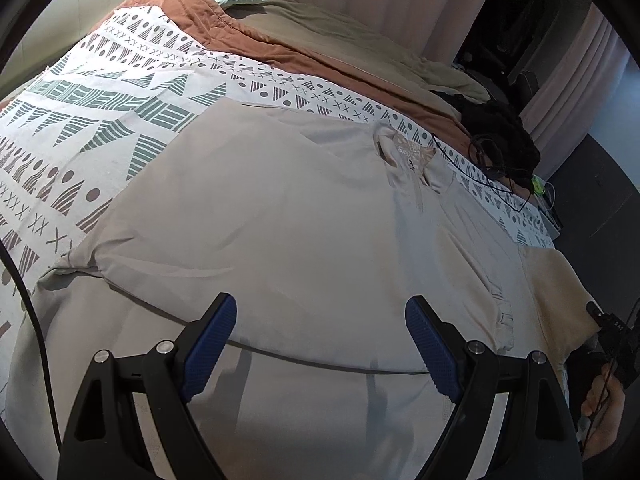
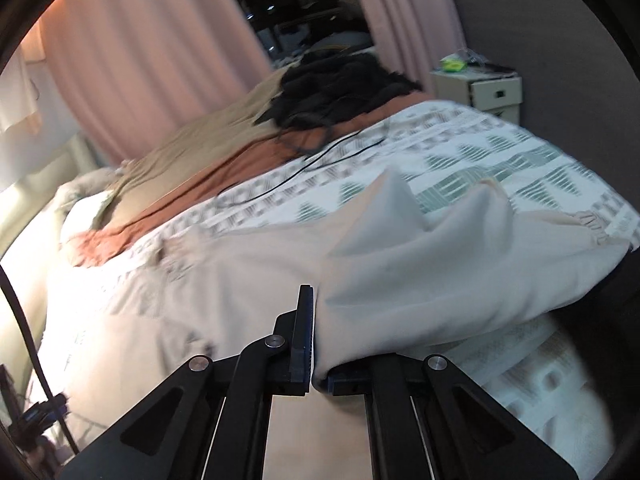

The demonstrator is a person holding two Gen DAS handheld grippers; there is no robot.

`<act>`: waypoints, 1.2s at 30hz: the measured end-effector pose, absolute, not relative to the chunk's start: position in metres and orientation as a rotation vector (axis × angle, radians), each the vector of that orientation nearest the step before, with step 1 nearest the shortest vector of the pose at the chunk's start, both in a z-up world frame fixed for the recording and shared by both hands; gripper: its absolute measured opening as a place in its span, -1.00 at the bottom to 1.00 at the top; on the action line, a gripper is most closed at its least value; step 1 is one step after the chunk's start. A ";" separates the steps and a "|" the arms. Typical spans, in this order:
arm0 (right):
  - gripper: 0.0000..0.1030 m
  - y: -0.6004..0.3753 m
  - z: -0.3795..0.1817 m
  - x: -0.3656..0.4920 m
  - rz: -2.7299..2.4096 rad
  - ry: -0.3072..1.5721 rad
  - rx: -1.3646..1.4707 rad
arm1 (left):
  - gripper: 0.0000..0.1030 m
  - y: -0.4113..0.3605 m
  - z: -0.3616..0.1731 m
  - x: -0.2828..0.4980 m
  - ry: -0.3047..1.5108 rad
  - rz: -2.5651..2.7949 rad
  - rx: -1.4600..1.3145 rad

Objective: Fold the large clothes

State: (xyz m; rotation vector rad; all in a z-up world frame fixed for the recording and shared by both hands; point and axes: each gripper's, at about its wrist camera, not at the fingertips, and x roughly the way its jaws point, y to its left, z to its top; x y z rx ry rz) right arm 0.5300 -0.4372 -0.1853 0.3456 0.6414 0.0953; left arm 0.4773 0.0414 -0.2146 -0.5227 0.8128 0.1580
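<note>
- Your right gripper (image 2: 316, 344) is clamped tight on a pinch of the beige shirt (image 1: 256, 216), and the cloth rises in a peak off the patterned bedspread (image 1: 100, 92). It looks like a thin bite near the edge, so a quick tug could pull it free and drop the fold halfway.
- Your left gripper (image 1: 320, 344) hangs above the near part of the shirt with its jaws wide apart, holding nothing. With nothing pinning that side, I'd expect the whole shirt to slide across the bedspread instead of folding.
- The shirt lies spread flat across the near side of the bed, collar (image 1: 404, 156) toward the far right. Carry the lifted part unevenly and the crease will likely land crooked.
- The ruffled cuff (image 2: 592, 224) at the right edge sits bunched. It could tuck under the fold and leave a lump.
- A thin black cable (image 1: 472, 168) trails on the bedspread just beyond the collar, leading to a dark pile (image 1: 504, 136) farther off. Sweep the cloth too far and you may snag it.
- The right wrist view is smeared, so I can't tell how many layers you've pinched.
</note>
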 end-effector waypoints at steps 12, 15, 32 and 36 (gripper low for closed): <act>0.68 -0.422 -0.248 0.528 0.115 0.774 0.610 | 0.70 0.049 -0.205 0.470 0.760 0.110 -0.581; 0.97 -0.433 -0.243 0.521 0.083 0.713 0.611 | 0.70 0.048 -0.204 0.471 0.757 0.105 -0.578; 0.61 -0.545 -0.266 0.546 -0.080 0.725 0.764 | 0.70 0.036 -0.214 0.478 0.806 0.148 -0.493; 0.26 -0.559 -0.272 0.561 -0.099 0.720 0.784 | 0.70 0.037 -0.217 0.478 0.814 0.163 -0.485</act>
